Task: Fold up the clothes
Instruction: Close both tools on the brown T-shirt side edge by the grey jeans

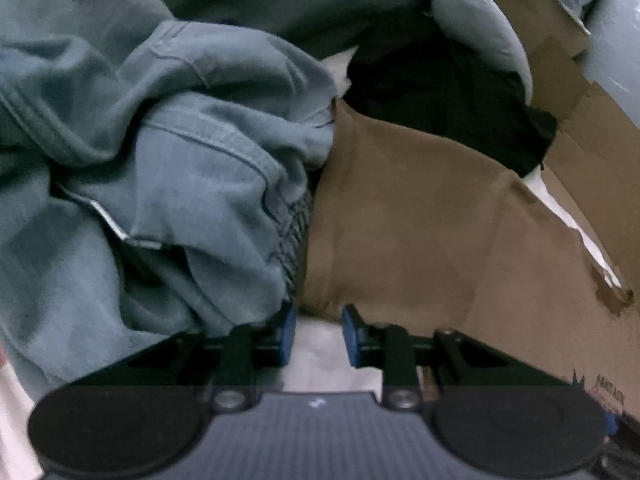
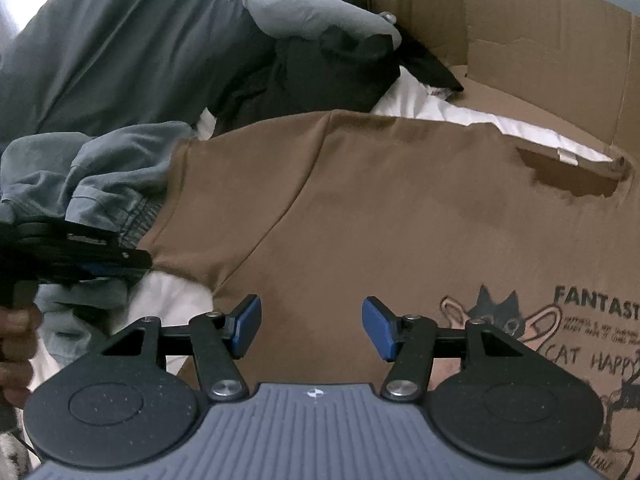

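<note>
A brown T-shirt [image 2: 392, 208] with a printed cat drawing lies spread on a white sheet [image 2: 440, 114]; the left wrist view shows the same brown T-shirt [image 1: 404, 216] at centre right. Crumpled blue-grey denim trousers [image 1: 160, 160] lie on its left edge and appear as blue-grey trousers [image 2: 100, 168] in the right wrist view. My left gripper [image 1: 318, 334] hovers open at the shirt's near edge, beside the trousers, with nothing between its blue pads. My right gripper [image 2: 311, 330] stands open just above the shirt. The left gripper [image 2: 96, 260] is seen from the side, a hand behind it.
A pile of dark clothes [image 2: 312, 76] with a grey garment [image 2: 312, 12] on top lies behind the shirt. An opened cardboard box [image 2: 520, 48] stands at the back right. A large dark grey cloth [image 2: 120, 48] fills the back left.
</note>
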A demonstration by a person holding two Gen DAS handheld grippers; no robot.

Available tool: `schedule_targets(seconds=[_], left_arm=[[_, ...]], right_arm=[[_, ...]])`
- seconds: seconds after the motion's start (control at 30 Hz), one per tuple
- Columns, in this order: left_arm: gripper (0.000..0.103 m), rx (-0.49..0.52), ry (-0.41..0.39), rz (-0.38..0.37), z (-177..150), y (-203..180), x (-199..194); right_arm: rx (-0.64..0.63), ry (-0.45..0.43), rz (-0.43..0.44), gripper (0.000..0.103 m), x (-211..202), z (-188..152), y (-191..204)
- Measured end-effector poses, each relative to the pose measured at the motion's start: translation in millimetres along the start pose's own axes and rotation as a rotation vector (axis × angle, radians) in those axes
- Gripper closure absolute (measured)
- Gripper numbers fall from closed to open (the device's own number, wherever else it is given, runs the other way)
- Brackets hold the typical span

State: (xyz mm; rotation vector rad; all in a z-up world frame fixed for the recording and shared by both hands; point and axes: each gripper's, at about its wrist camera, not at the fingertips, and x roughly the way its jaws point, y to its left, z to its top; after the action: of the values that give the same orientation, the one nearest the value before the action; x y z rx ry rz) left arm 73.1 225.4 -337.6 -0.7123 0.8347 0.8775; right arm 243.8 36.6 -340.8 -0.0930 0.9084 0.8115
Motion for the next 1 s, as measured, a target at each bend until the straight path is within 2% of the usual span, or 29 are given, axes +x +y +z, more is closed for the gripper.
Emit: schedule_targets(seconds=[0.07, 0.2, 0.67, 0.9, 1.0], left_arm=[[0.080, -0.026, -0.003, 0.002, -1, 2, 4], [0.080, -0.087, -0.010, 0.000, -3, 7, 11], [0.081, -0.457, -0.077, -0.189, -23, 52, 17], [0.078, -0.508, -0.075, -0.207, -28, 55, 28], [0.083, -0.516, -0.072, -0.203, -28, 54, 29]], right_arm=[[0.004, 0.004, 0.005, 0.040, 0, -2, 2], [0.001, 0.009, -0.005, 0.040, 0, -5, 2], [0.063, 0.041, -0.033, 0.040, 1, -17, -15], [0.060, 0.047, -0.014, 0.040, 6, -17, -9], [0.065, 0.047, -0.008, 0.040, 5, -17, -7]])
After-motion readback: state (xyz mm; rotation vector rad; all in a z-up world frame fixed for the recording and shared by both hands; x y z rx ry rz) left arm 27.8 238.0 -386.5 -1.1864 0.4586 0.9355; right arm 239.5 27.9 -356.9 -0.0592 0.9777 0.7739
